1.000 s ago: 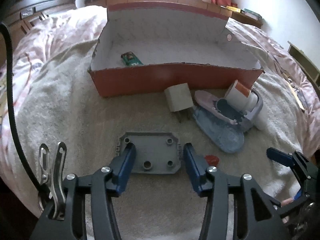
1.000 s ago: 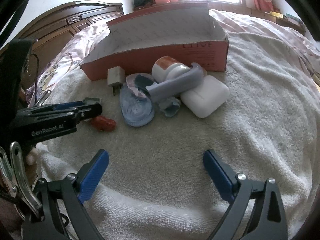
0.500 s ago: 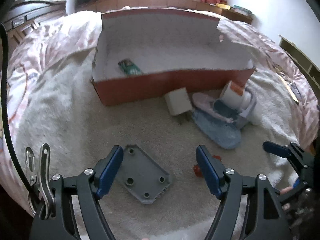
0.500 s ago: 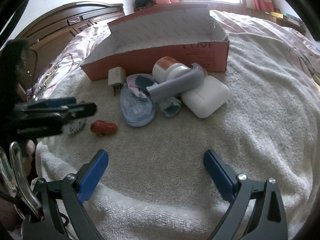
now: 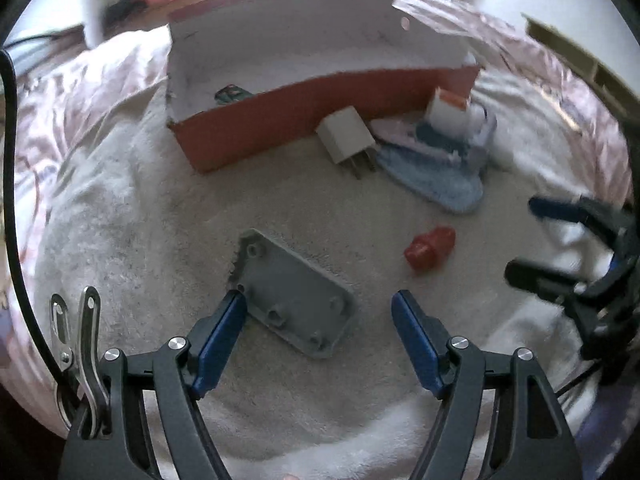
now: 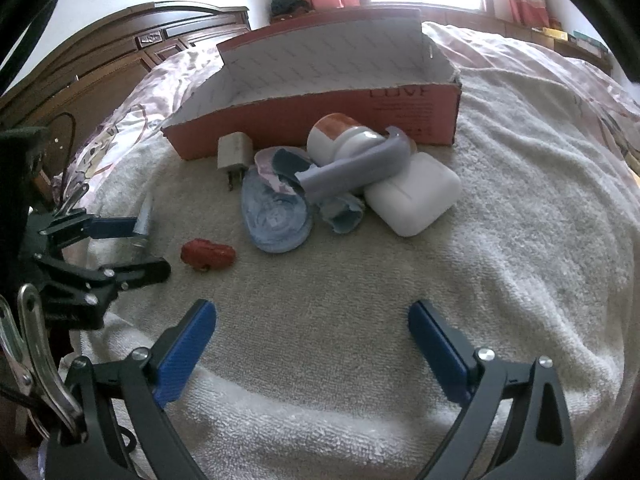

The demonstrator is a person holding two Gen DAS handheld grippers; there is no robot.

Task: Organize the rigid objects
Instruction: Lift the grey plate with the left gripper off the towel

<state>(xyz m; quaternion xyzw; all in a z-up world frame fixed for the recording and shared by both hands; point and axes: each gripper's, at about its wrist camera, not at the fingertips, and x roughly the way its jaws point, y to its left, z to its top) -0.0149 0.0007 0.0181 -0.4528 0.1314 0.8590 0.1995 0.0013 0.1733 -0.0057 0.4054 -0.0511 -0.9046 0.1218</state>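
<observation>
Bedding fills both our wrist views: a cream towel [image 6: 500,240] spread over a pink quilt. Going left to right, our left gripper [image 5: 318,322] comes first, its jaws spread wide and holding nothing. A flat grey plate [image 5: 292,292] lies on the towel between its blue fingertips [image 5: 224,328], right by the left one; we cannot tell whether they touch. Just right of it sits a small red piece [image 6: 208,255]. Behind these stands an open red cardboard box [image 6: 320,114] with a small green item [image 5: 230,94] inside. In front of the box we see a white plug adapter [image 6: 234,152], then a heap: a blue oval lid [image 6: 276,220], a white and orange cup [image 6: 338,136], a lavender handle [image 6: 356,170] and a white case [image 6: 414,196]. Our right gripper [image 6: 312,332] hovers over bare towel, jaws wide, nothing between them.
</observation>
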